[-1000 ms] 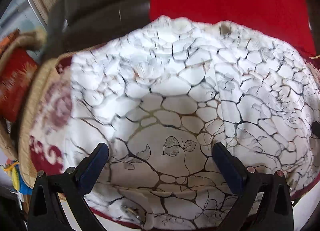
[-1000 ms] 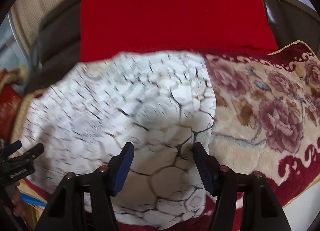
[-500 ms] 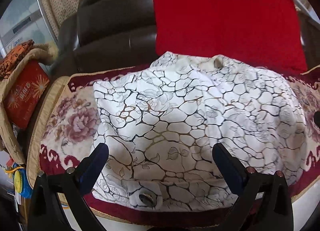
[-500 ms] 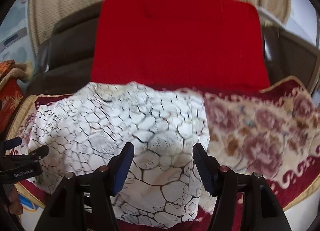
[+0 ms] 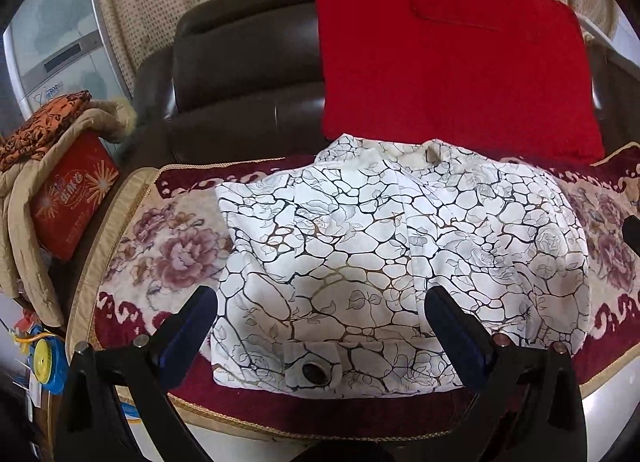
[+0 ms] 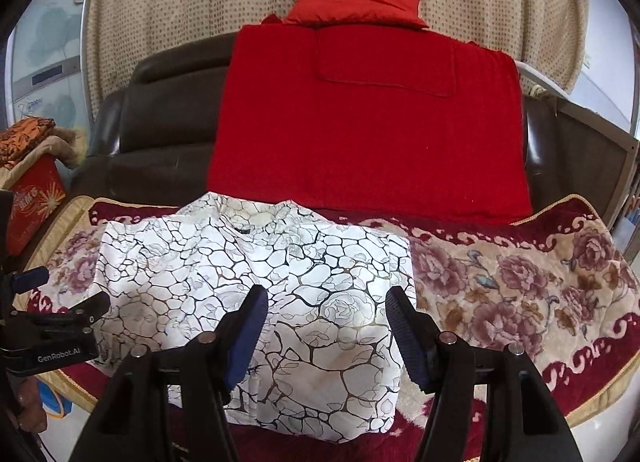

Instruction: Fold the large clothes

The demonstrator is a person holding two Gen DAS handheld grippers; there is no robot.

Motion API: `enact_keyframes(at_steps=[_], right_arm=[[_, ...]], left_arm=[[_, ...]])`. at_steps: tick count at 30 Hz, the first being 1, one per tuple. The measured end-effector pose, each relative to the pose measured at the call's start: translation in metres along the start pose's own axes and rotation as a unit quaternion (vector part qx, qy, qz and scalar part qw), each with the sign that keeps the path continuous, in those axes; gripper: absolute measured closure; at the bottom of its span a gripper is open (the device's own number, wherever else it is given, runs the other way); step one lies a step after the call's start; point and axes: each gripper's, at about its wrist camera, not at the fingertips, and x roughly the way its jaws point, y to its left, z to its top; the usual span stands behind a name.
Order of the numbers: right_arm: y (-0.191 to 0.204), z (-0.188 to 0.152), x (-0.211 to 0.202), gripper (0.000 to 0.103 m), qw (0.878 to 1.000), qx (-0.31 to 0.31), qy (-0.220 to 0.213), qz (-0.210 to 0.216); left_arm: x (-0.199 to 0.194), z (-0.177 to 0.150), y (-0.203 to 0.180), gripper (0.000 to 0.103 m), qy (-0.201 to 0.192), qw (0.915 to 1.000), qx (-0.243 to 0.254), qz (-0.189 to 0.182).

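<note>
A white garment (image 5: 384,262) with a black crackle-and-rose print lies folded into a rough rectangle on the floral sofa cover (image 5: 168,246). A large dark button (image 5: 314,372) shows at its near edge. My left gripper (image 5: 320,326) hangs open above the garment's near side, nothing between its blue pads. In the right wrist view the same garment (image 6: 256,282) sits left of centre, and my right gripper (image 6: 326,326) is open over its right part, holding nothing. The left gripper (image 6: 52,318) shows at the left edge there.
A red blanket (image 6: 368,125) drapes the dark leather sofa back (image 5: 240,73), with a red cushion (image 6: 356,1) on top. A red box (image 5: 72,193) and a beige coat (image 5: 24,197) stand at the left end. The floral cover (image 6: 520,290) extends right of the garment.
Both grippers have risen and drawn back from the garment, which now looks smaller and lies flat on the cover. More of the sofa back, blanket and curtain has come into view.
</note>
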Motion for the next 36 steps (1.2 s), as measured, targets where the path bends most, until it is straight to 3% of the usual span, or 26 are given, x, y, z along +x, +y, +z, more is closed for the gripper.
enact_keyframes(at_steps=[11, 16, 21, 23, 26, 31, 34, 36], right_arm=[[0.003, 0.001, -0.013, 0.038, 1.0, -0.01, -0.005, 0.001], [-0.015, -0.014, 0.026, 0.038, 0.997, 0.02, 0.069, 0.021], [-0.047, -0.045, 0.085, 0.038, 0.977, 0.124, 0.164, 0.066], [-0.055, -0.059, 0.106, 0.038, 0.966, 0.156, 0.194, 0.075], [-0.064, -0.075, 0.125, 0.038, 0.955, 0.186, 0.217, 0.082], [-0.064, -0.063, 0.109, 0.037, 0.957, 0.196, 0.196, 0.087], [-0.065, -0.057, 0.099, 0.037, 0.96, 0.201, 0.173, 0.094], [-0.064, -0.055, 0.097, 0.037, 0.96, 0.205, 0.16, 0.105]], left_arm=[[-0.006, -0.01, 0.021, 0.0, 0.0, 0.9999, -0.01, 0.008], [0.024, -0.042, 0.08, 0.0, 0.054, 0.9952, -0.065, 0.048], [0.044, -0.088, 0.137, 0.0, 0.101, 0.9841, -0.121, 0.082], [0.048, -0.1, 0.148, 0.0, 0.112, 0.9812, -0.142, 0.068], [0.053, -0.11, 0.158, 0.0, 0.117, 0.9758, -0.184, 0.014], [0.065, -0.097, 0.154, 0.0, 0.092, 0.9716, -0.213, -0.047], [0.085, -0.082, 0.149, 0.0, 0.099, 0.9683, -0.216, -0.077], [0.097, -0.074, 0.144, 0.0, 0.116, 0.9673, -0.216, -0.067]])
